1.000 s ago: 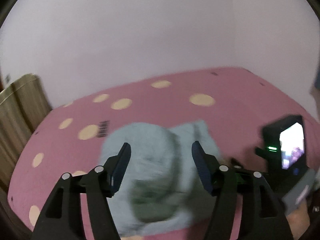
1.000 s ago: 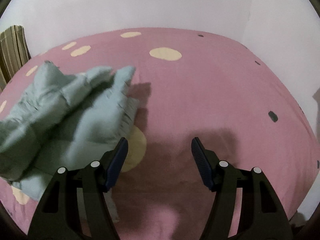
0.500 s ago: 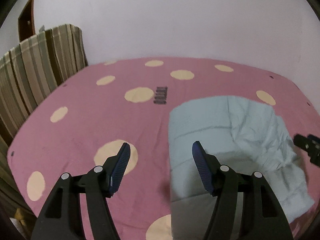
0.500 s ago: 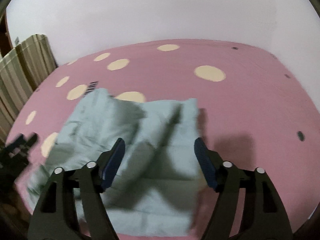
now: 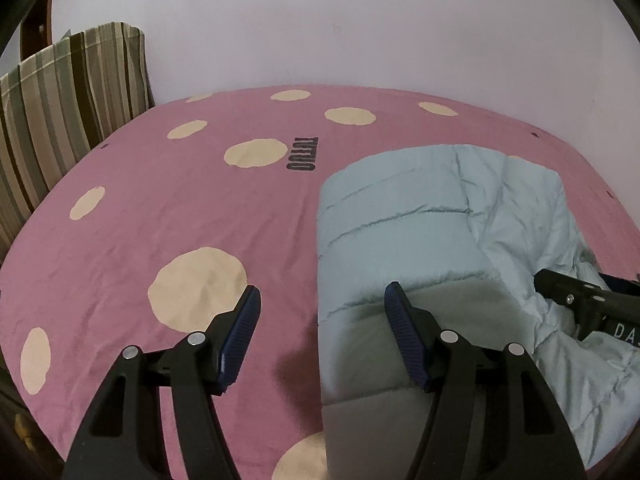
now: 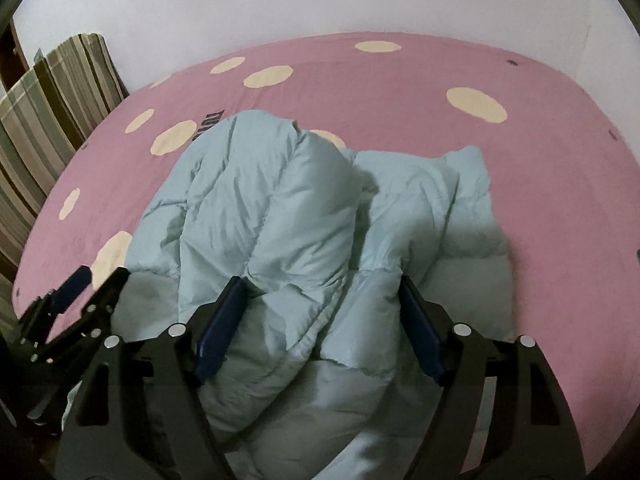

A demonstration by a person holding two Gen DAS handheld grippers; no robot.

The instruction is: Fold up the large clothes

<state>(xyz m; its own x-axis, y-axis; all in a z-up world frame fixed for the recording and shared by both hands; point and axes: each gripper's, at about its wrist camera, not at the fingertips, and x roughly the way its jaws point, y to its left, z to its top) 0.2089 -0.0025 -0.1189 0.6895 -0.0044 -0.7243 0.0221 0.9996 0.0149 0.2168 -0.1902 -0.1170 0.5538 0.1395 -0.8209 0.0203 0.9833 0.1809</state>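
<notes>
A pale blue puffer jacket [image 5: 420, 220] lies bunched on the pink spotted bed sheet [image 5: 160, 200]. My left gripper [image 5: 320, 292] hovers open over the jacket's left edge, one finger above the sheet and the other above the quilted fabric, gripping nothing. In the right wrist view the jacket [image 6: 260, 200] rises in a thick fold between the fingers of my right gripper [image 6: 320, 280], whose jaws are closing around it; the pads sit beside the fabric without clearly pinching it. The left gripper [image 6: 102, 274] shows at the lower left, at the jacket's edge.
A striped brown and green cushion [image 5: 60, 100] stands against the wall at the bed's left end. A plain pale wall runs behind the bed. Bare sheet [image 6: 520, 180] stretches to the right of and beyond the jacket.
The left gripper swung left and down off the jacket's middle to its left edge. The right gripper moved left from bare sheet to over the jacket, and its jaws have narrowed.
</notes>
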